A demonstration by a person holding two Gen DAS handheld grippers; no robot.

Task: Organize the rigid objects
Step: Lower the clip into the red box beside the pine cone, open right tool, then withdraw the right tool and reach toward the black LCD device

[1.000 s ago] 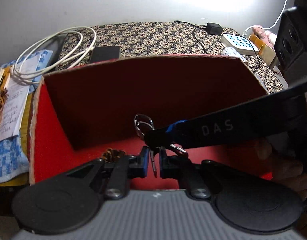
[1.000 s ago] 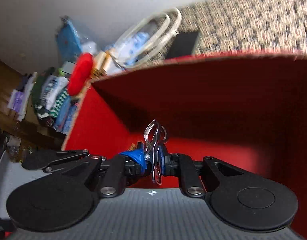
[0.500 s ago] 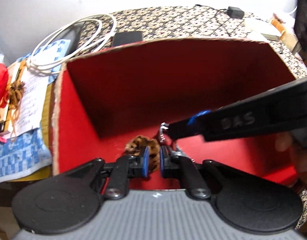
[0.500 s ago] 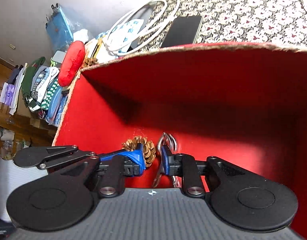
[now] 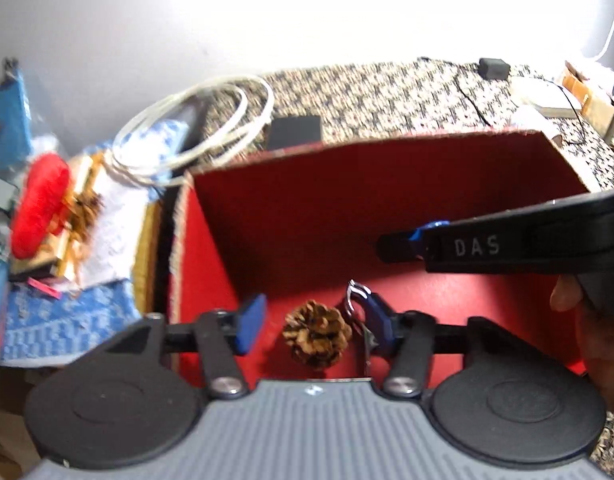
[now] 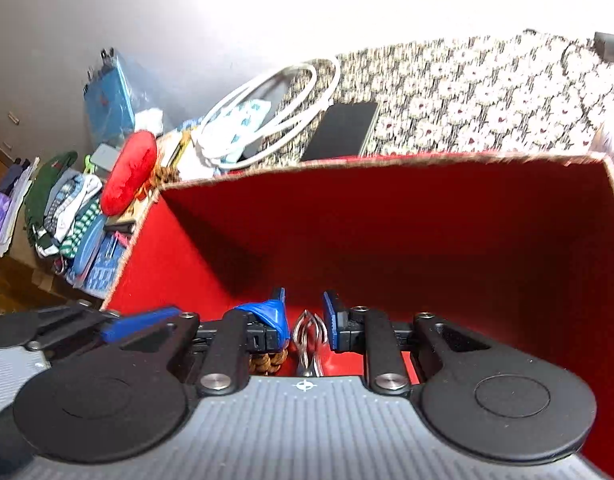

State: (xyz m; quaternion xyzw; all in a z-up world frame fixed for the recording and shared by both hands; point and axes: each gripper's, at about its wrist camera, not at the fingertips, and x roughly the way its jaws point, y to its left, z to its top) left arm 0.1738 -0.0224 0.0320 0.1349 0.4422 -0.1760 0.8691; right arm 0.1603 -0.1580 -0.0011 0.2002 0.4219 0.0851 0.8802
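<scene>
A brown pine cone (image 5: 317,334) lies on the floor of the red box (image 5: 347,200), between the fingers of my left gripper (image 5: 315,322). Those jaws are opening and touch nothing. A silver metal clip (image 5: 357,292) rests beside the cone, by my left gripper's right finger. In the right wrist view the metal clip (image 6: 309,336) sits in the gap of my right gripper (image 6: 305,316). Its jaws are opening and the pads stand off the metal. The pine cone (image 6: 267,360) peeks out under its left finger. My right gripper (image 5: 395,244) reaches in from the right, above the clip.
The red box (image 6: 387,220) has tall walls on all sides. Behind it on the patterned cloth (image 5: 387,92) lie a black phone (image 5: 295,132) and a coiled white cable (image 5: 195,132). A red cushion (image 5: 39,204) and papers crowd the left. A hand (image 5: 599,320) is at the right.
My left gripper's jaws have spread wide and the pine cone now lies free on the box floor. My right gripper's jaws have parted from the metal clip. Both grippers have tilted.
</scene>
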